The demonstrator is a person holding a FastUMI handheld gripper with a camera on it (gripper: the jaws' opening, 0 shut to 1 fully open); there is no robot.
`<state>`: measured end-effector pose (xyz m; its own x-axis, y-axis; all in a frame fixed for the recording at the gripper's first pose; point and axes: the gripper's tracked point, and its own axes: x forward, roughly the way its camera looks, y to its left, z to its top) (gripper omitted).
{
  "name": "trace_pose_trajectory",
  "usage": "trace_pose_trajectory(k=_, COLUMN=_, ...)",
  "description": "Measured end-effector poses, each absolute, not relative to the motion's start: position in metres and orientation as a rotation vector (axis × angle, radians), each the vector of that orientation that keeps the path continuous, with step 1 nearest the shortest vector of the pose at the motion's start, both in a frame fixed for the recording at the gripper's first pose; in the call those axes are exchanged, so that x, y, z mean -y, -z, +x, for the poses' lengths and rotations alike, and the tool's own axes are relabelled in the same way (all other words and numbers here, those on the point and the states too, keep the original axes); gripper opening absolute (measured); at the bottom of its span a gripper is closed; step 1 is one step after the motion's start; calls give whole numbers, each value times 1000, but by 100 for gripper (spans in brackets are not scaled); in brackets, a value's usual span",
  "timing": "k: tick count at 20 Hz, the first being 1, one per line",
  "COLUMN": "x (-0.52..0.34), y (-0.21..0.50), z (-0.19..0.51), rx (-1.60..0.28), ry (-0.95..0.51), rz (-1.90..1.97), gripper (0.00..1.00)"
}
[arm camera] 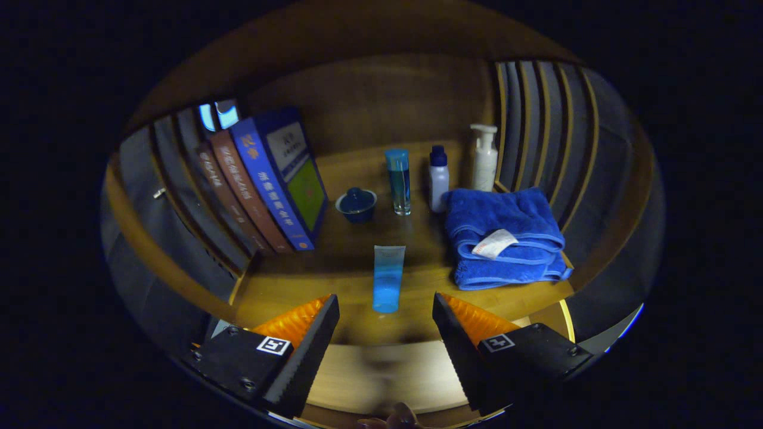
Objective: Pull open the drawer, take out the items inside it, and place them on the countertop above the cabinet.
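My gripper (pixel 385 307) stands open with nothing held between its fingers. Just ahead of the fingertips a translucent blue tube (pixel 388 277) lies flat on the wooden countertop (pixel 286 286), its cap end toward me. Below the fingers a pale wooden panel (pixel 381 372) runs across under the countertop's front edge; I cannot tell whether it is the drawer's front.
Several books (pixel 271 179) lean at the left. Beyond the tube stand a dark blue lidded bowl (pixel 356 204), a blue glass bottle (pixel 399 180), a white bottle with a blue cap (pixel 439 179) and a white pump bottle (pixel 484 157). A folded blue towel (pixel 503 238) lies at right.
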<state>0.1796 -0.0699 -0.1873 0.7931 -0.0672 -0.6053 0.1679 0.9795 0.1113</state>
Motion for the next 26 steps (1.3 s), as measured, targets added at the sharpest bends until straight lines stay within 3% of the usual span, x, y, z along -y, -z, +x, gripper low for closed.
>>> trace_pose_trajectory(k=8, x=59, y=139, z=43, rx=-367, ry=98, rz=98, gripper=99)
trace_pose_trajectory(k=16, x=47, y=178, z=-37, rx=-294, ry=83, rz=113, gripper=99)
trace_pose_trajectory(k=26, x=43, y=274, z=-69, rx=-356, ry=115, rz=105, gripper=100)
